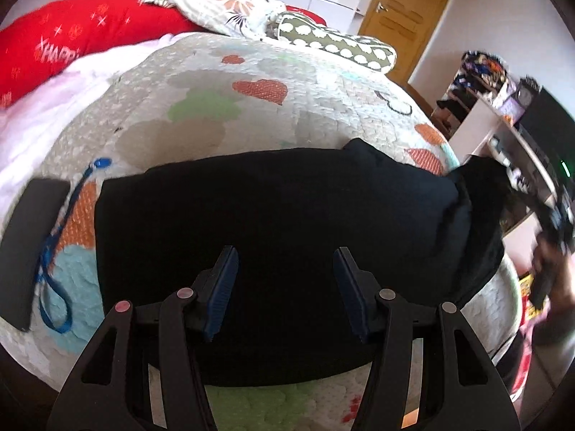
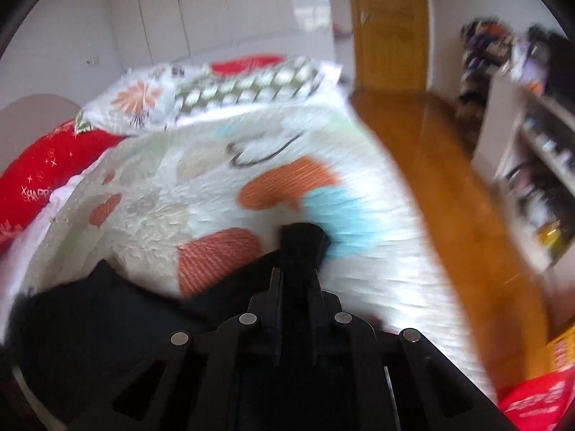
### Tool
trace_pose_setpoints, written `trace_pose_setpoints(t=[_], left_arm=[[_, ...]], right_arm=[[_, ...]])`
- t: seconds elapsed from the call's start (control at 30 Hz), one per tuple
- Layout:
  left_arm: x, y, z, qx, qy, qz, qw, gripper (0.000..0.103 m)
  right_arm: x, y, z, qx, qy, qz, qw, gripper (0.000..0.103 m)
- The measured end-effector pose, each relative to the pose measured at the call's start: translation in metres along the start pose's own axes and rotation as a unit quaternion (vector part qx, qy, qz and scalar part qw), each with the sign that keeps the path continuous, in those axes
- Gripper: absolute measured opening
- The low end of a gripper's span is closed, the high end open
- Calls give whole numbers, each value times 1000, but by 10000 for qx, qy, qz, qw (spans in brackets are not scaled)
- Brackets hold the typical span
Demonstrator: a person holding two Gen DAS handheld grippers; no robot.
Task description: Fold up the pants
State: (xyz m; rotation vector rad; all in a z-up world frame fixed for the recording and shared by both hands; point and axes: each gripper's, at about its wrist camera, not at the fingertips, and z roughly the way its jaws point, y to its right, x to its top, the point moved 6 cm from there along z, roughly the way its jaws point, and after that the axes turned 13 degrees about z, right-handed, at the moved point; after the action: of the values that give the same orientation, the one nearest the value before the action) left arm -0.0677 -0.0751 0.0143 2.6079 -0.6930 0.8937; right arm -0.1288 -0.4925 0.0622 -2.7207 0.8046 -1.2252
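Black pants (image 1: 273, 208) lie folded into a wide block on the heart-patterned quilt (image 1: 222, 107). My left gripper (image 1: 285, 255) hangs just above their near middle, its blue-padded fingers (image 1: 224, 280) open with nothing between them. At the right end of the pants, a flap (image 1: 478, 197) is raised off the bed toward the person's hand (image 1: 550, 269). In the right wrist view, my right gripper (image 2: 295, 273) is shut on that fabric. A black tuft (image 2: 303, 237) pokes out past its tips, and the rest of the pants (image 2: 90, 316) trails down to the left. That view is blurred.
A flat black device (image 1: 32, 244) with a blue lanyard (image 1: 57, 251) lies on the quilt left of the pants. Red (image 1: 64, 36), floral (image 1: 222, 3) and dotted green (image 1: 337, 43) pillows line the far end. The bed edge, wooden floor (image 2: 449, 186) and cluttered shelves (image 1: 496, 107) lie right.
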Motion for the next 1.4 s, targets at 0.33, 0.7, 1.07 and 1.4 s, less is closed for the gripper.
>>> trace_pose_setpoints(t=[0.33,0.7,1.07,1.4], left_arm=[[-2,-28,-35,315,279,-355,9985,55],[-43,-106,-57,184,259,-1641,9859,65],[-31,-70,-25,645,-156,-251,9975,18],[-37,-98,-41,332,-109,-561,9978,4]], right_arm=[[-49,44,-4,802,-366,1152,9894,18],[-50,42,0,733,-361,1170,9898,22],[-37,26,-10,758,-111,896,9930,9],[-54,29,-39,1000,-251,938,9902,9]])
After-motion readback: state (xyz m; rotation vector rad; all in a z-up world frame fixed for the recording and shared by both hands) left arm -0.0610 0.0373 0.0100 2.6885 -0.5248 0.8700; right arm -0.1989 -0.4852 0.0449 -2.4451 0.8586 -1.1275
